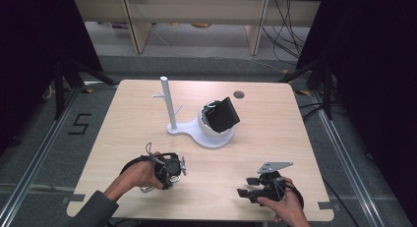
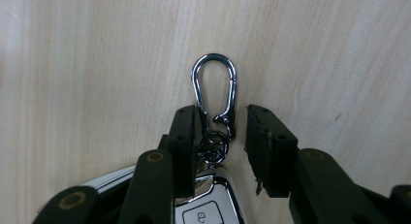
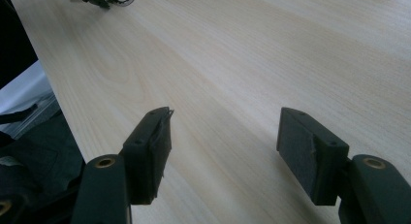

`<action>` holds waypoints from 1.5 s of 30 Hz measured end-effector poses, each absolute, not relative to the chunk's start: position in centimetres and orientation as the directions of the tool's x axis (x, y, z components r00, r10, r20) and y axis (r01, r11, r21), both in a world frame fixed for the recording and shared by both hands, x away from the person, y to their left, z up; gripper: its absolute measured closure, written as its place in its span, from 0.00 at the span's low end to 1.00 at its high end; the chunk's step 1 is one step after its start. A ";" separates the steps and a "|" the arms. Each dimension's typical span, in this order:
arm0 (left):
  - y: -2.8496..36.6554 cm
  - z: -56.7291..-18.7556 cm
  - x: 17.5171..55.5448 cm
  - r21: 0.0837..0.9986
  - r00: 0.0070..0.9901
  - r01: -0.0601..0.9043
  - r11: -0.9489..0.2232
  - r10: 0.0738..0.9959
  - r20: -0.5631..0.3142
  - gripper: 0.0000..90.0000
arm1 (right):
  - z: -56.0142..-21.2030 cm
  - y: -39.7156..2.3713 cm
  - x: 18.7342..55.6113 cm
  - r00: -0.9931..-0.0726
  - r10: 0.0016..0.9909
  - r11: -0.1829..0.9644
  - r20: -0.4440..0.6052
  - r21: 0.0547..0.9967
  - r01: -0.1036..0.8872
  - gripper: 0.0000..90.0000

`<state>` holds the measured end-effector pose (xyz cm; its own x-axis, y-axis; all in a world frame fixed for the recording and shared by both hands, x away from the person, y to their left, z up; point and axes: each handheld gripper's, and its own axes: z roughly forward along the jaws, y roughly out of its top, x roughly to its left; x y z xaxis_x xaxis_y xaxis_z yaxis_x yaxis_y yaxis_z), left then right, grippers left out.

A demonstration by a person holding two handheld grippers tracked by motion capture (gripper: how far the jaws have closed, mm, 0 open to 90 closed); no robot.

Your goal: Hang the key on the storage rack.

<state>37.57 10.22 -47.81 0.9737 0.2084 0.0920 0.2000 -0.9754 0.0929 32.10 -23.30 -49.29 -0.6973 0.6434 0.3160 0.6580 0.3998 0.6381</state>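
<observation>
Left tool (image 2: 220, 132) astride carabiner (image 2: 214, 90), one pad touching

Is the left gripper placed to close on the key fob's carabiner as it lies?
Probably yes. The left gripper straddles the carabiner flat on the table; one jaw is at its side, the other apart, nothing between.

Silver carabiner keyring (image 2: 214, 95) with key fob lies flat on table.

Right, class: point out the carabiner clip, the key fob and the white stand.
carabiner clip (image 2: 213, 86), left gripper view, on its left side bar.
key fob (image 2: 206, 215), left gripper view, on its button face.
white stand (image 1: 167, 101), high view, on its upright post.
</observation>
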 end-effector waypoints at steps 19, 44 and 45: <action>9.7 -47.8 38.3 0.028 0.953 0.293 -0.956 0.295 0.066 0.82 | -49.3 -23.4 32.2 -0.709 0.636 0.407 0.303 0.649 0.643 0.42; 12.2 -43.7 38.8 0.191 0.934 0.341 -0.921 0.354 0.041 0.82 | -49.3 -23.3 32.2 -0.692 0.644 0.395 0.326 0.633 0.666 0.42; 12.3 -43.4 38.8 0.202 0.932 0.346 -0.916 0.361 0.039 0.83 | -49.4 -23.3 32.1 -0.688 0.641 0.383 0.342 0.634 0.672 0.42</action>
<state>38.82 12.34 -43.44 0.9319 0.3606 0.0390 0.3460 -0.9161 0.2025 32.14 -23.25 -49.36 -0.6876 0.6407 0.3417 0.6720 0.3832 0.6337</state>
